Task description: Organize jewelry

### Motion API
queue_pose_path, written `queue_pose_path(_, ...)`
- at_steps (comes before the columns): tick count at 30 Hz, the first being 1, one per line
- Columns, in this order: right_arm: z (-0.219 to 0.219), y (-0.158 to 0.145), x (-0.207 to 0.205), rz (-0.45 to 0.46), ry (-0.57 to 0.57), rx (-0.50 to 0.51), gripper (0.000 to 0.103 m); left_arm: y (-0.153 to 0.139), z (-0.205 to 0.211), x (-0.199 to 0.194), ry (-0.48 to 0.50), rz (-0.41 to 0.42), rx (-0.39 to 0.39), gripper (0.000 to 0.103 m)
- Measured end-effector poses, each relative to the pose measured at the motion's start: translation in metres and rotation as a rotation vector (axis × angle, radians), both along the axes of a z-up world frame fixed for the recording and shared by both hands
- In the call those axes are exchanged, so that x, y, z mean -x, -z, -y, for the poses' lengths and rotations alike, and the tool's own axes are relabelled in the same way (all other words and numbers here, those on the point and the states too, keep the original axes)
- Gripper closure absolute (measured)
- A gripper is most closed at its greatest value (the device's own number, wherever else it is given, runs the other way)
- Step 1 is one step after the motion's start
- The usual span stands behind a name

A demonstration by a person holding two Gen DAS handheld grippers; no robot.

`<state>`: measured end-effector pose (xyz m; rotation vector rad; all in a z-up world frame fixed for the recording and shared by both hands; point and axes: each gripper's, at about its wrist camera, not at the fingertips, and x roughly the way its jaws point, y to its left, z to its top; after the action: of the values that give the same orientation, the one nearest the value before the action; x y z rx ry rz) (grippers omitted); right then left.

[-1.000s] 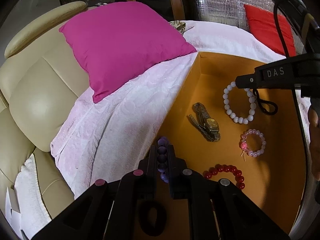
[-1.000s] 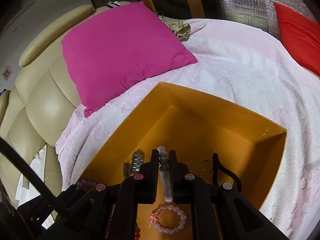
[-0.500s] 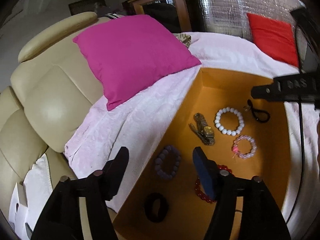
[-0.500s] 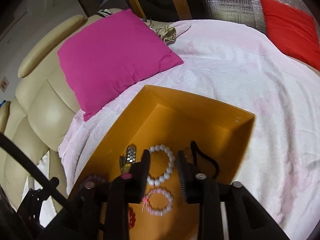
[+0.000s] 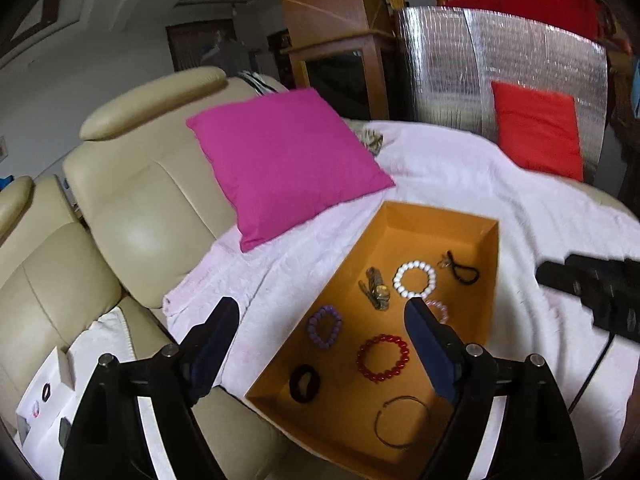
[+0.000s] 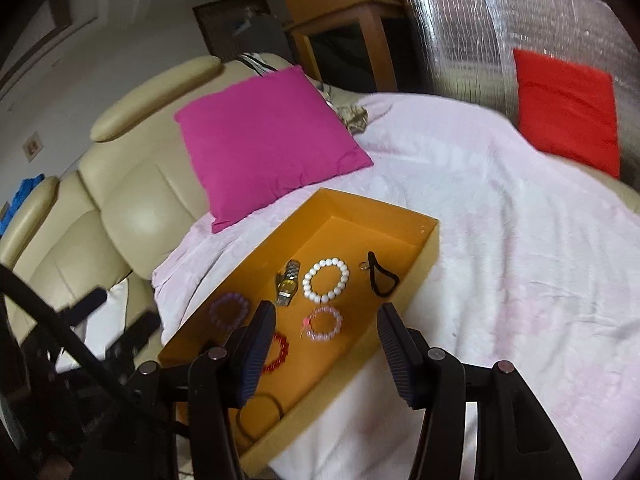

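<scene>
Both grippers, left gripper (image 5: pixel 320 320) and right gripper (image 6: pixel 326 330), are opening, empty, above the orange cardboard box (image 5: pixel 440 216); only the left view shows the black fabric hair-tie (image 5: pixel 305 383).

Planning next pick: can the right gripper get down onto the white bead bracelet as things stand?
Probably yes. The right gripper is empty, its jaws opening, above the orange box. The white bead bracelet lies flat and uncovered, with bare floor between it and the watch and pink bracelet.
</scene>
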<state>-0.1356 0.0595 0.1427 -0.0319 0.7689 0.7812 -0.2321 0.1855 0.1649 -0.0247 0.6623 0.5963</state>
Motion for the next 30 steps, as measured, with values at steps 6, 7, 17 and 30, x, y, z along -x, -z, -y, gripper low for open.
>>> queue_pose_path(6, 0.042, -0.02, 0.048, 0.072, -0.02, -0.027, 0.046, -0.03, 0.027, 0.03, -0.036, 0.041, -0.056, 0.015)
queue_pose_path(7, 0.049, -0.023, 0.056, 0.079, -0.023, -0.037, 0.046, -0.034, 0.033, 0.036, -0.035, 0.046, -0.07, 0.015)
queue_pose_path(17, 0.097, -0.045, 0.137, 0.193, -0.016, -0.074, 0.043, -0.053, 0.063, 0.082, -0.061, 0.059, -0.174, 0.013)
queue_pose_path(30, 0.107, -0.048, 0.179, 0.229, 0.039, -0.085, 0.041, -0.059, 0.072, 0.112, -0.067, 0.08, -0.171, 0.011)
